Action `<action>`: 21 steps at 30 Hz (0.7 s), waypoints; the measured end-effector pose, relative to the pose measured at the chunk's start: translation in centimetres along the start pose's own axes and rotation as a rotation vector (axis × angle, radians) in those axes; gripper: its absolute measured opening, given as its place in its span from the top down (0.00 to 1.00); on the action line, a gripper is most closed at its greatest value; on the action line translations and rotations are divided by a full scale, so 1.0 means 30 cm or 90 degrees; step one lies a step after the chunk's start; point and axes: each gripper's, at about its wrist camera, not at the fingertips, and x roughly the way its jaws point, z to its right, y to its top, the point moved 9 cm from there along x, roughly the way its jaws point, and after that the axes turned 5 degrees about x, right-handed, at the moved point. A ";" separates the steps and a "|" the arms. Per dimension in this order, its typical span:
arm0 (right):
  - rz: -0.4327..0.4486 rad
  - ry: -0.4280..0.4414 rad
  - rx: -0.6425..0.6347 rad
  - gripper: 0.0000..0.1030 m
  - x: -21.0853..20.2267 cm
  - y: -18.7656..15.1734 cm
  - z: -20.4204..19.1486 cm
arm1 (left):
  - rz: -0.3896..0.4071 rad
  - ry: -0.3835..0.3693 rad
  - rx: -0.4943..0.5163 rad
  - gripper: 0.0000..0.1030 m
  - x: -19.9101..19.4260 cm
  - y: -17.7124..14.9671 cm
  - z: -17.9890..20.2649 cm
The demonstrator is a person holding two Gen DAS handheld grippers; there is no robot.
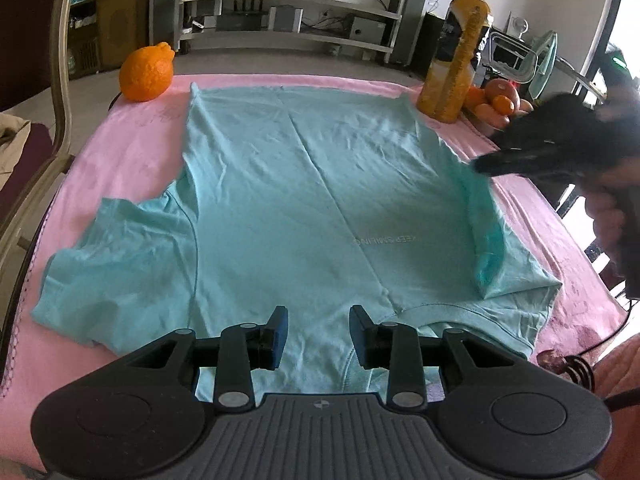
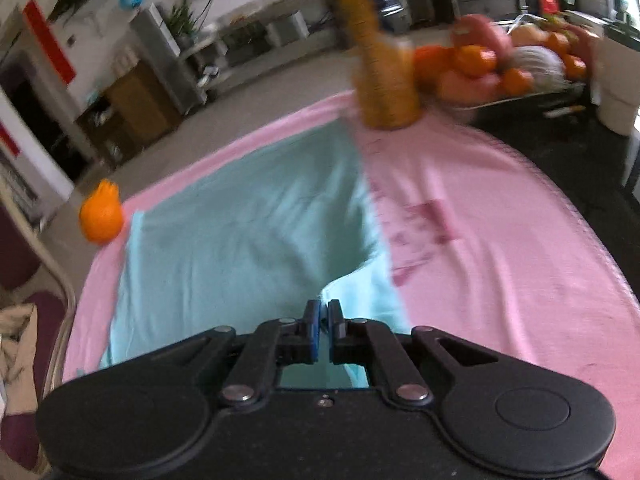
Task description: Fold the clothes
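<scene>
A light teal T-shirt lies spread on a pink cloth, collar toward me. My left gripper is open and empty, just above the shirt near the collar. My right gripper is shut on the shirt's right edge and holds it lifted. In the left wrist view the right gripper shows blurred at the right, pulling that side and its sleeve up and inward. The left sleeve lies flat.
A large orange sits at the far left corner of the cloth. A tall juice bottle stands at the far right corner, with a bowl of fruit behind it. A chair back rises at the left.
</scene>
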 end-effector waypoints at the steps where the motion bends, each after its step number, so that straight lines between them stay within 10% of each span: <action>1: -0.009 -0.013 -0.018 0.96 0.024 -0.014 -0.029 | -0.002 0.000 -0.002 0.68 0.003 -0.002 -0.005; 7: -0.066 -0.034 0.008 0.77 0.130 -0.044 -0.057 | -0.013 0.003 -0.024 0.68 0.011 -0.011 -0.038; 15: -0.075 0.049 0.164 0.71 -0.217 -0.009 0.121 | 0.000 -0.014 -0.039 0.68 -0.010 -0.004 -0.035; 21: -0.091 -0.004 0.219 0.67 -0.228 -0.136 0.361 | 0.002 -0.004 -0.073 0.69 -0.011 -0.006 -0.059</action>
